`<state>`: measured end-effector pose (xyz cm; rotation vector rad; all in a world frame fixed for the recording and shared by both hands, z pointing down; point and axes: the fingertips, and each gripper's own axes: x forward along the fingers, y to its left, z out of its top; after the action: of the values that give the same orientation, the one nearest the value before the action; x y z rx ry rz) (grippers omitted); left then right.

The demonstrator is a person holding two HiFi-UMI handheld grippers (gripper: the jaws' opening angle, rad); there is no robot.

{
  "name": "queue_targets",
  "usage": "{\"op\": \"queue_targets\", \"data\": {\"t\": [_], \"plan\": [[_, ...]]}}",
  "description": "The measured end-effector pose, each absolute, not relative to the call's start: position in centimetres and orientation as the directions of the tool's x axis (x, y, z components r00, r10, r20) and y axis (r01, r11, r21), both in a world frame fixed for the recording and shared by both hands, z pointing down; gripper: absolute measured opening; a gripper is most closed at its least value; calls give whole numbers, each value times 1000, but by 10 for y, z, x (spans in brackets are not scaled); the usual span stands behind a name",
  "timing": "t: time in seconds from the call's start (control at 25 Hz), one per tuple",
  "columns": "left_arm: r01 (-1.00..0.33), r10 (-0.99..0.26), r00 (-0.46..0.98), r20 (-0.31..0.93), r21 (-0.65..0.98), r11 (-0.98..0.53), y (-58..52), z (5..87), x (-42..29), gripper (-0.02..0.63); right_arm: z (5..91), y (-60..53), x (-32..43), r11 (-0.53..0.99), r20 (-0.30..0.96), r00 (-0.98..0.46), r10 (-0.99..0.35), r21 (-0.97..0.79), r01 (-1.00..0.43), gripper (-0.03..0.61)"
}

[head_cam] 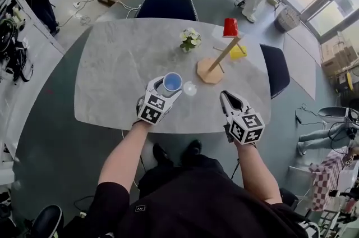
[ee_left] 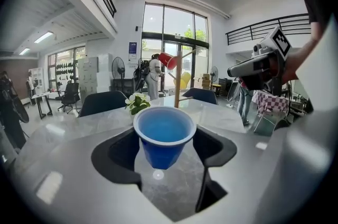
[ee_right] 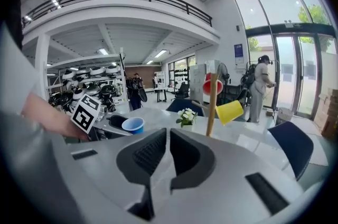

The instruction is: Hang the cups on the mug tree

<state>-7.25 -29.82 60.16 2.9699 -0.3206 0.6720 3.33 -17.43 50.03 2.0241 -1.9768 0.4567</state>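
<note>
Blue cup [ee_left: 163, 134]: thin plastic by the look, light, with springy walls, so likely to dent or pop free under a hard squeeze. The left gripper [head_cam: 167, 91] clamps its sides just under the rim, mouth up, seemingly just off the table [head_cam: 112, 74]. Right gripper [ee_right: 168, 143] jaws together, empty; mug tree [head_cam: 216, 63] beyond already carries a red cup [head_cam: 230, 27] and a yellow cup [head_cam: 238, 52].

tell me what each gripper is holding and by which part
The left gripper holds the upright blue cup by its sides, just under the rim. The right gripper is shut on nothing.
</note>
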Motion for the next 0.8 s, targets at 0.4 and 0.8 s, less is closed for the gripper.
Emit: {"op": "queue_targets", "data": {"t": [0.4,0.8], "plan": [[-369,-320,843,433,31,-929,-275,573,-43,322,487,-173,80,117,336,-133,-933,-67,-991,34],[-556,-494,737,462,-2,-831,-223,543,19,322,489,-121,170,259,322,-276,-906,-96,-961,34]]}}
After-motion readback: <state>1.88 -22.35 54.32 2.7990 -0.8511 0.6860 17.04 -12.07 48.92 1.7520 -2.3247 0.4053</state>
